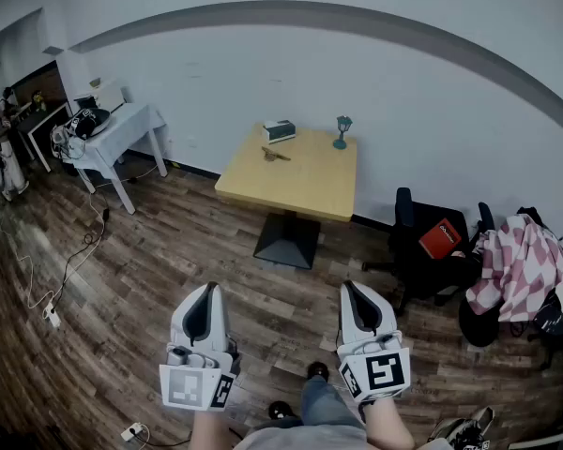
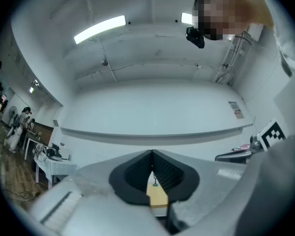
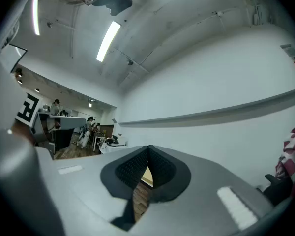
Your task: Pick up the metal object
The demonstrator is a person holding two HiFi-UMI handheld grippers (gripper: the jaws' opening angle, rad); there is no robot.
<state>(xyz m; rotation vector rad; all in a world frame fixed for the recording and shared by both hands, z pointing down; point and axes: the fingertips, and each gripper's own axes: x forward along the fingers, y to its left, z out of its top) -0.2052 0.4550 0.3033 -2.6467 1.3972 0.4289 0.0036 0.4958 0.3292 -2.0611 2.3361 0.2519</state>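
Observation:
Across the room stands a square wooden table [image 1: 300, 181], and a small flat metal object [image 1: 275, 155] lies on its far left part. Both grippers are held low over the floor, well short of the table. My left gripper [image 1: 206, 290] is shut with nothing in it, and so is my right gripper [image 1: 349, 288]. In the left gripper view the left gripper [image 2: 152, 154] has its pads touching at the tip, and a slice of the table [image 2: 158, 196] shows below them. In the right gripper view the right gripper [image 3: 148, 148] is likewise closed and empty.
On the table also stand a small box [image 1: 279, 130] and a teal figure [image 1: 342, 130]. A white desk [image 1: 113, 134] with clutter is at the left. A black chair [image 1: 422, 251] and checked cloth [image 1: 516, 261] are at the right. Cables [image 1: 66, 270] lie on the wooden floor.

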